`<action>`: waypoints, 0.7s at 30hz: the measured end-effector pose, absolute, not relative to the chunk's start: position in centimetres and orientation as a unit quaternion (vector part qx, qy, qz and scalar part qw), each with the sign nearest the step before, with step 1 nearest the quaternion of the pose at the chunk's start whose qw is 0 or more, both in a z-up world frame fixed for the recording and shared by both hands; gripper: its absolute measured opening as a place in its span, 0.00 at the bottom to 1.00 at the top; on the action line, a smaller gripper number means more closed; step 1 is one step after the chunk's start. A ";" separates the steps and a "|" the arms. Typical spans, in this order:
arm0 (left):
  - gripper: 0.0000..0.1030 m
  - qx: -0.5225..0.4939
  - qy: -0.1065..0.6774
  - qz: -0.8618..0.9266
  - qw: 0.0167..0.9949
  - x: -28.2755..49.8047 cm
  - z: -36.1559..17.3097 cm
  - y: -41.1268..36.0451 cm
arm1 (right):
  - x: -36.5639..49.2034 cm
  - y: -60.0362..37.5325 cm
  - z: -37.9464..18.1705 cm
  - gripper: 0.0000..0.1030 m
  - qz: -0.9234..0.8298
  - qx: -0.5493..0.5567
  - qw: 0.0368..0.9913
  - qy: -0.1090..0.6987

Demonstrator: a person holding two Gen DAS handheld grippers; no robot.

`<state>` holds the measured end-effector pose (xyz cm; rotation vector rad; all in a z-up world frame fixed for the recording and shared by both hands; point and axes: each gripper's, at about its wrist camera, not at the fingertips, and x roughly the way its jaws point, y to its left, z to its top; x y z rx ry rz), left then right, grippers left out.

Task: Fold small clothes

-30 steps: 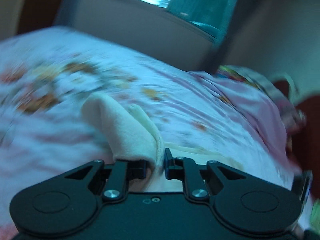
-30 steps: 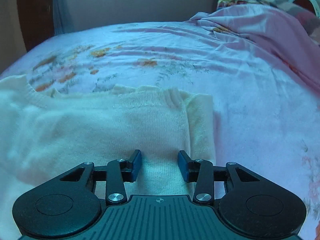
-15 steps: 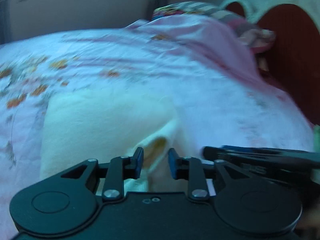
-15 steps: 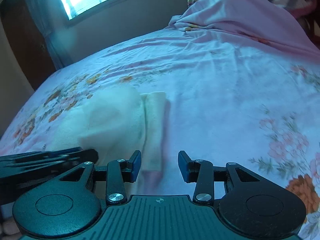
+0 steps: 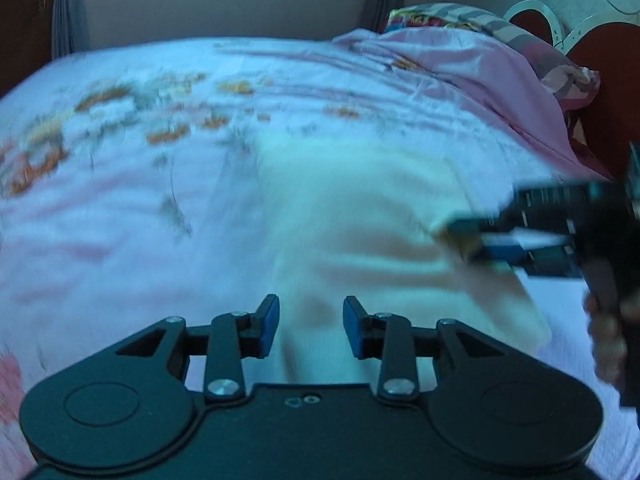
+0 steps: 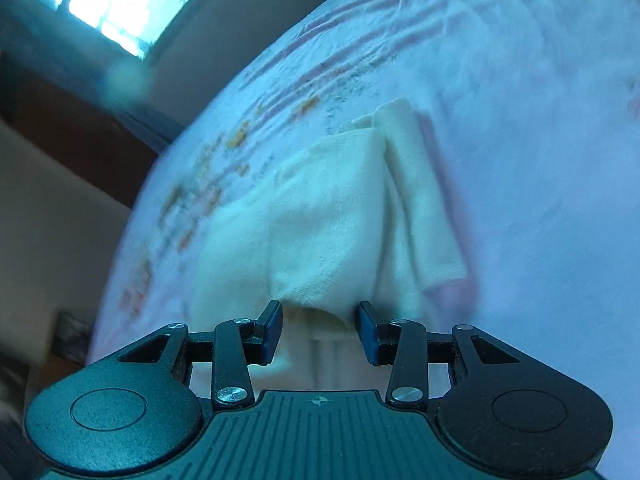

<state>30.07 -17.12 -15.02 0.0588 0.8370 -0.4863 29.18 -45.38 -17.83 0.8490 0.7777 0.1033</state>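
Observation:
A small cream knitted garment [image 5: 360, 216] lies partly folded on the floral bedsheet [image 5: 120, 208]. My left gripper [image 5: 310, 326] is open, hovering just above the garment's near edge, holding nothing. My right gripper [image 6: 319, 332] is open too, with the garment's [image 6: 320, 220] near edge between its fingers; a folded sleeve lies along the garment's right side. The right gripper also shows in the left wrist view [image 5: 480, 236], blurred, at the garment's right edge, its fingers close around the cloth there.
A pink blanket [image 5: 480, 68] and patterned pillow [image 5: 452, 16] are heaped at the bed's far right by the dark red headboard [image 5: 612, 92]. A wall and window [image 6: 120, 4] stand beyond the bed. A hand [image 5: 608, 332] holds the right gripper.
My left gripper has let go of the garment and opened wide. My right gripper has swung back to the garment's near right edge, and the cloth now lies flatter on the bed.

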 end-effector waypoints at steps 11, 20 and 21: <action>0.35 0.007 0.413 -0.236 0.880 30.6 -16.6 -16.3 | 29.6 -48.2 -18.4 0.68 0.015 0.453 0.826 0.333; 0.35 0.009 0.412 -0.231 0.881 30.6 -16.8 -16.5 | 29.7 -47.1 -19.5 0.60 0.056 0.477 0.816 0.322; 0.35 0.009 0.412 -0.231 0.881 30.6 -16.8 -16.5 | 30.2 -47.1 -19.6 0.58 0.063 0.489 0.810 0.316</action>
